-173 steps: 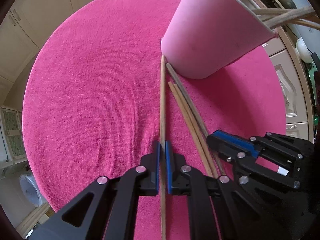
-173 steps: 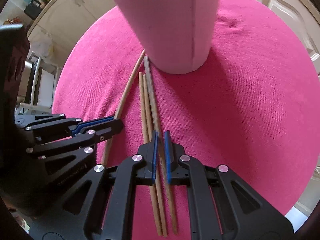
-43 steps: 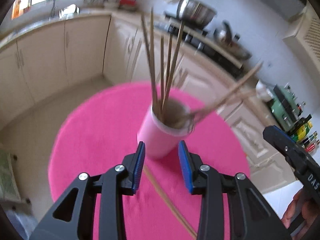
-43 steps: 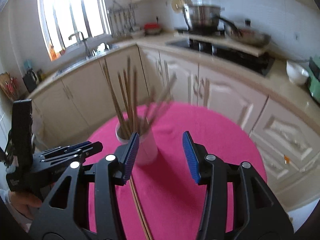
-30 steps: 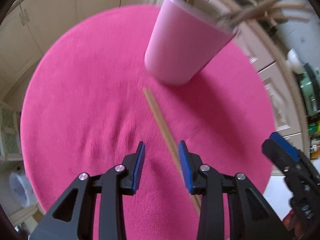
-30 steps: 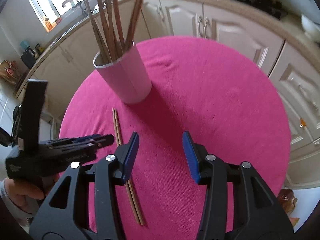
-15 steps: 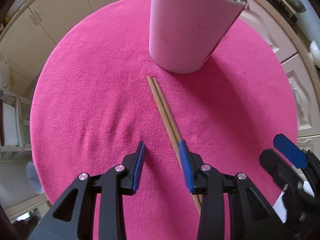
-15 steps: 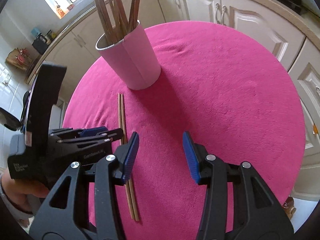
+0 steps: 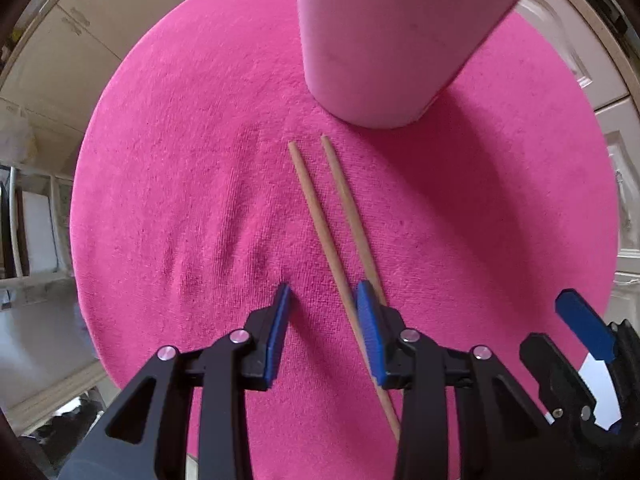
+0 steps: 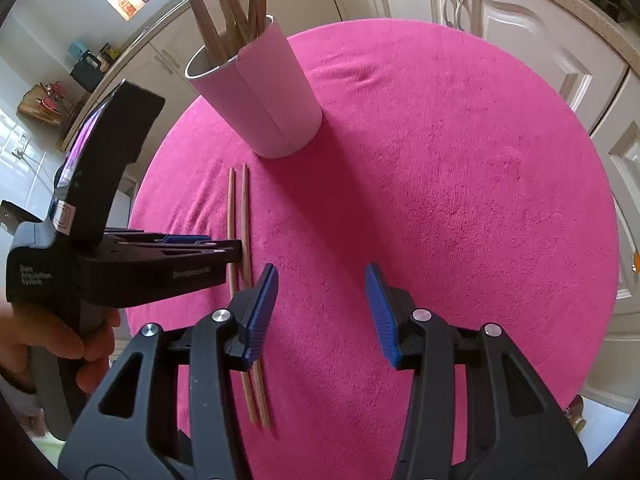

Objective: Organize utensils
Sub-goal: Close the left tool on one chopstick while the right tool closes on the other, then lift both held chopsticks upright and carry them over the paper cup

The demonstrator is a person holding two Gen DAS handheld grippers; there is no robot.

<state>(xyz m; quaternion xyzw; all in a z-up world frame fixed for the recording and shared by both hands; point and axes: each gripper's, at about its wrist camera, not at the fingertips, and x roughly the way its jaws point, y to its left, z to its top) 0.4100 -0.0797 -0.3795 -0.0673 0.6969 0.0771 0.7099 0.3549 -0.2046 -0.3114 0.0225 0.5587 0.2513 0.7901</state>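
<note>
Two wooden chopsticks [image 9: 320, 208] lie side by side on the pink round cloth [image 9: 180, 160], pointing at the pink cup [image 9: 392, 40]. My left gripper [image 9: 324, 312] is open and low over the cloth; the left chopstick runs between its jaws and the right one passes under its right finger. In the right wrist view the chopsticks [image 10: 242, 216] lie left of my open, empty right gripper [image 10: 320, 292], which hovers higher. The cup [image 10: 260, 96] holds several chopsticks [image 10: 224, 4]. The left gripper [image 10: 224, 250] reaches the pair from the left.
The cloth [image 10: 440, 200] covers a round table; its edge [image 10: 600, 280] drops off to the right. Cream kitchen cabinets [image 10: 500, 12] stand behind. The right gripper's blue pad [image 9: 584, 326] shows at the lower right of the left wrist view.
My left gripper has come down and forward over the two chopsticks, so one lies between its jaws. The right gripper has moved slightly closer to the table. Both stayed open.
</note>
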